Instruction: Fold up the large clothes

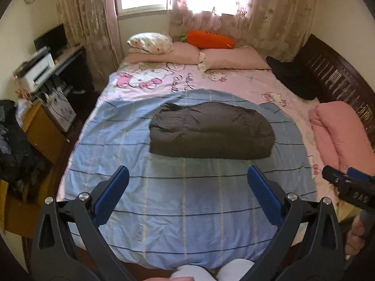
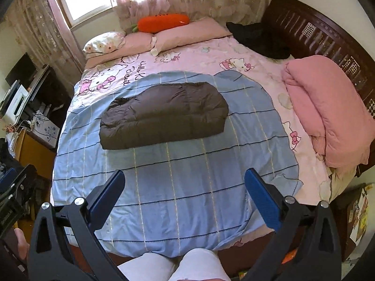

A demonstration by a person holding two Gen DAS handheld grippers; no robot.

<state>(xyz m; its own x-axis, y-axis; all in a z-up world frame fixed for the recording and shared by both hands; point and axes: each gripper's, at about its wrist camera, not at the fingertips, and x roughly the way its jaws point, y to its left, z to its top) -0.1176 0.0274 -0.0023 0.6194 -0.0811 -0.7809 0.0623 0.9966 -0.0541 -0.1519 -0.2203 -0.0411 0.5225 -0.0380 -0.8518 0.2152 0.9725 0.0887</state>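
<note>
Blue plaid sheet [image 1: 187,199] spread beneath both tools on the bed [image 1: 234,82]. Dark folded jacket [image 1: 211,133] lying ahead of left tool [image 1: 187,182] and right tool [image 2: 182,185], well apart. Both released, holding nothing.

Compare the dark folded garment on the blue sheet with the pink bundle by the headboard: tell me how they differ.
The dark folded garment is brownish-grey; the pink bundle is pink. The garment lies in the middle of the blue checked sheet; the bundle sits at the bed's right edge, against the dark wooden headboard. The garment is a low, flat rectangle; the bundle is heaped higher and looser. Both are puffy, folded and untouched: both grippers hang open, short of them.
</note>
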